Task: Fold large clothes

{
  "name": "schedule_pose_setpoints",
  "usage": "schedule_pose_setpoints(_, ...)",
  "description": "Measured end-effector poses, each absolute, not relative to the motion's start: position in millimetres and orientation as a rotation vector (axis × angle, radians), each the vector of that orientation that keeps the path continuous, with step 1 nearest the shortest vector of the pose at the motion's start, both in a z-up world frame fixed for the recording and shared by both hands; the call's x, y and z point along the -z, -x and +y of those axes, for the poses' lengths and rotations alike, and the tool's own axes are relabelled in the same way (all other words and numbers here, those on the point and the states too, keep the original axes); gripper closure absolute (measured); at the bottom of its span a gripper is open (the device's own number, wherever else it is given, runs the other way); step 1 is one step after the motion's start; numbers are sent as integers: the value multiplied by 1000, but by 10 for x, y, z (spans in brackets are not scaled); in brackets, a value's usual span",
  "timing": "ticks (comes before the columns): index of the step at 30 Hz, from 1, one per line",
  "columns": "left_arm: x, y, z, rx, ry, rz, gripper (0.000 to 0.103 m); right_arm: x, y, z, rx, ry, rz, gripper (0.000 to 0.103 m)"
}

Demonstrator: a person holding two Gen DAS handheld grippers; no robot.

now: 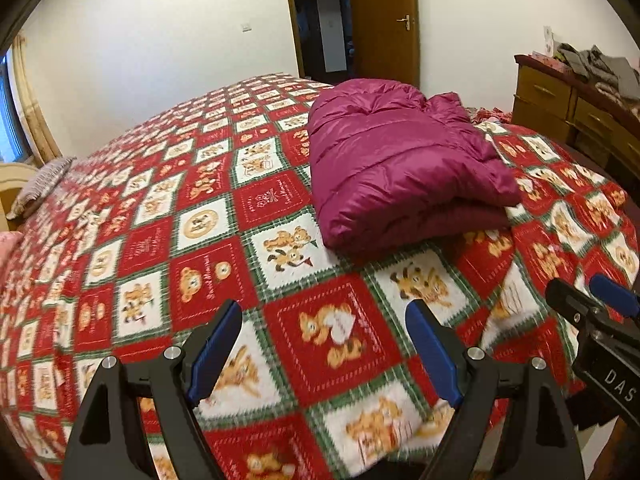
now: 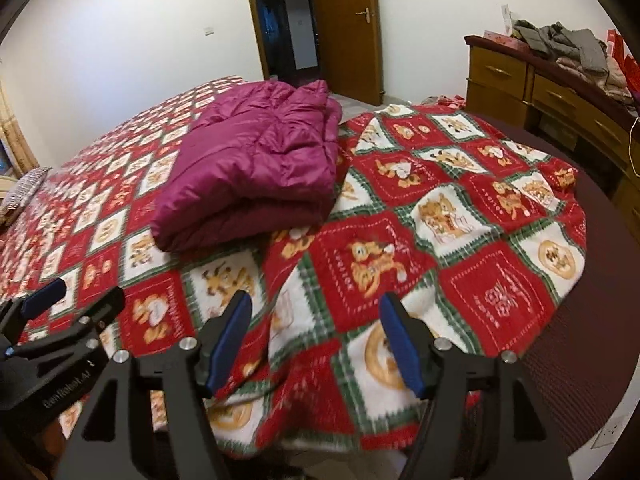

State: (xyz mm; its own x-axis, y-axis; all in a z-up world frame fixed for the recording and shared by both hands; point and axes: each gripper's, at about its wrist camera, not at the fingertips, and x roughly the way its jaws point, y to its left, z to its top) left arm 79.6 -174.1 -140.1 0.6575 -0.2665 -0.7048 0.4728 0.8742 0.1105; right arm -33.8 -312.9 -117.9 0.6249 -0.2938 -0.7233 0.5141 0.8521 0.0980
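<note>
A magenta padded jacket (image 1: 400, 164) lies folded in a thick bundle on the bed; it also shows in the right wrist view (image 2: 256, 164). My left gripper (image 1: 324, 328) is open and empty, held above the bedspread in front of the jacket. My right gripper (image 2: 316, 320) is open and empty, in front of and to the right of the jacket. The right gripper also shows at the right edge of the left wrist view (image 1: 592, 300), and the left gripper at the left edge of the right wrist view (image 2: 60, 304).
The bed carries a red, white and green patchwork bedspread (image 1: 168, 240) with a rumpled corner at the near right (image 2: 460, 240). A wooden dresser (image 2: 540, 92) piled with clothes (image 2: 572, 48) stands at the right. A wooden door (image 2: 344, 28) stands open at the back. A pillow (image 1: 44, 184) lies at the far left.
</note>
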Motion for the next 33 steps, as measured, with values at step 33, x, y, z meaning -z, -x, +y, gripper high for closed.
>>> schedule_pose_setpoints(33,-394,264,-1301,433,-85,221,7,-418,1383,-2905,555,-196,131,12)
